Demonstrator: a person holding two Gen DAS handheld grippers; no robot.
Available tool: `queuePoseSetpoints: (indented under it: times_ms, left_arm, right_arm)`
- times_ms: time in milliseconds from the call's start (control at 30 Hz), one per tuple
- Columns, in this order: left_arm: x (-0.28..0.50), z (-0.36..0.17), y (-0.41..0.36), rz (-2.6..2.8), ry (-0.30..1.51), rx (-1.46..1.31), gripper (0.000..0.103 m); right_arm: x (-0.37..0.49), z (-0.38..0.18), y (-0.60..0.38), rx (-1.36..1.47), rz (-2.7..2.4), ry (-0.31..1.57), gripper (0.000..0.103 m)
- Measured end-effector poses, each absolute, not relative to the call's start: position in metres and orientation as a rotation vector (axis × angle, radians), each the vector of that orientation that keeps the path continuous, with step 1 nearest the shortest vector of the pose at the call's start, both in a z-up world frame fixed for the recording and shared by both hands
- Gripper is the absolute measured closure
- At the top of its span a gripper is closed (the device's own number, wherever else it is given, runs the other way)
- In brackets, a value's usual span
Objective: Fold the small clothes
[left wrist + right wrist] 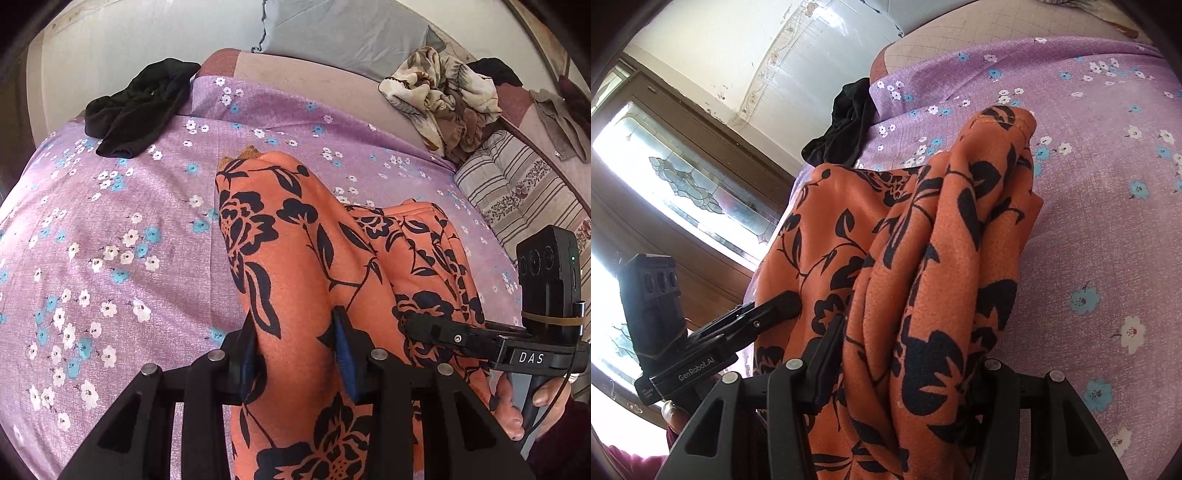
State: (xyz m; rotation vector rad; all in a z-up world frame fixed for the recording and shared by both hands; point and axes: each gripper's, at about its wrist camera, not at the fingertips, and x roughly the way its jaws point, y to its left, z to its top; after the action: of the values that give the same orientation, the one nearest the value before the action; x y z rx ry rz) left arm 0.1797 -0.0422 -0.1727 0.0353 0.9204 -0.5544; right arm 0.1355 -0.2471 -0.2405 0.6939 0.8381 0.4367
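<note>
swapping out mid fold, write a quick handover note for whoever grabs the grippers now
Left gripper: shut on the orange floral garment.
Right gripper: shut on a bunched part of the same garment.
Garment: hangs between both grippers over the purple floral sheet.
Waiting: black garment at the sheet's far edge, beige patterned cloth beyond it.
Done: no finished fold visible.
Left: lay the orange one flat, fold it, then the others.

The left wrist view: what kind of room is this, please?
Most likely a bedroom. The work surface looks like a bed under a purple flowered sheet, a grey pillow lies at its far end, and loose clothes wait there: a black garment and a beige patterned one.
</note>
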Motion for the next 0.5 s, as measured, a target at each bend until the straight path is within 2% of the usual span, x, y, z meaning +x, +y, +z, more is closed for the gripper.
queuePoseSetpoints:
  times_ms: [500]
  left_arm:
    - [0.176, -0.188, -0.045, -0.509, 0.966, 0.078, 0.064]
  right_arm:
    - [0.138, -0.257, -0.241, 0.695, 0.435, 0.898, 0.049]
